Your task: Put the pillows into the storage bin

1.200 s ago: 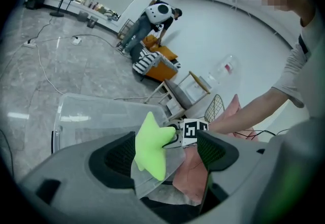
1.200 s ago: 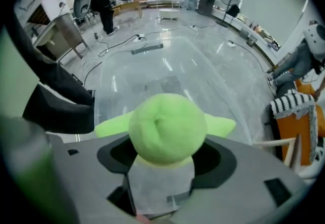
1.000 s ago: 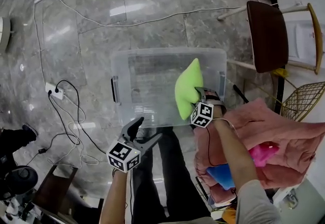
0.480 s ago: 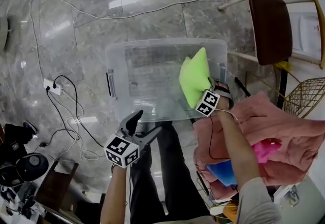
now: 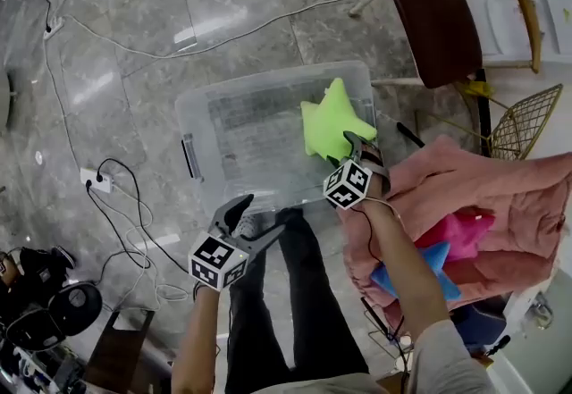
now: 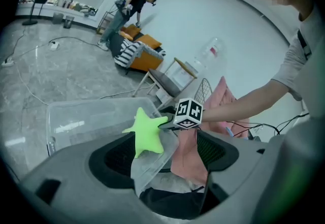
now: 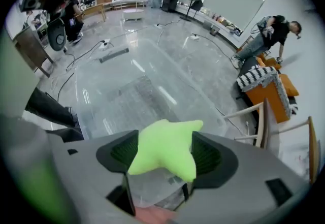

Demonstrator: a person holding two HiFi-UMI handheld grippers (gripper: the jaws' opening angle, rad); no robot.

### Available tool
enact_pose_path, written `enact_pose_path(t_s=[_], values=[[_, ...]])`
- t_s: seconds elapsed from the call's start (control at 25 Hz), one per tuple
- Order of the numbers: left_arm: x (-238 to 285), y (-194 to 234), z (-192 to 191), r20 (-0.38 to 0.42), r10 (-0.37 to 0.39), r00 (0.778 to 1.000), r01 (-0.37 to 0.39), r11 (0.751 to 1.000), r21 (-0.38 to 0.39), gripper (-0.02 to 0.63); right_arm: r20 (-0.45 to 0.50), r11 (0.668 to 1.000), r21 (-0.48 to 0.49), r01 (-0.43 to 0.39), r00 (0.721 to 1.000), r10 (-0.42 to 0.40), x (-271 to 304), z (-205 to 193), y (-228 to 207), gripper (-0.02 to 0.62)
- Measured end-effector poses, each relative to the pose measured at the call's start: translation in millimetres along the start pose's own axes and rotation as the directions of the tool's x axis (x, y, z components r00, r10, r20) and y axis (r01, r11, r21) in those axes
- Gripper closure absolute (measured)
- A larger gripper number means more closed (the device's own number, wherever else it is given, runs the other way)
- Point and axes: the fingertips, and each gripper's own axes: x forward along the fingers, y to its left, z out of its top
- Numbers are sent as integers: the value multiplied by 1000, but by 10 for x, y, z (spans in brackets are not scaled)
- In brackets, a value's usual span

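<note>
Star pillow [image 5: 332, 121], one tip seemingly upward

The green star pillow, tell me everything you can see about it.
The green star pillow is a bright lime, five-pointed plush cushion. It looks soft and puffy, with no print showing. The right gripper is shut on it, one pad on either side. It hangs tilted over the right end of the clear storage bin. Whether it touches the bin's wall I cannot tell.
</note>
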Motion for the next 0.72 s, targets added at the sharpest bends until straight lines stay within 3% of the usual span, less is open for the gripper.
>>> enact_pose_path(t_s=[0.2, 0.4, 0.72], values=[[-275, -289, -84, -12, -66, 998, 66, 996, 56, 233, 116, 990, 135, 35, 992, -51, -733, 406, 285, 270], [-549, -569, -260, -47, -132, 990, 137, 984, 111, 233, 203, 959, 276, 69, 971, -128, -1529, 649, 641, 270], [-593, -869, -448, -58, -197, 979, 204, 966, 159, 233, 217, 852, 518, 84, 950, -226, -2233, 409, 1203, 270]])
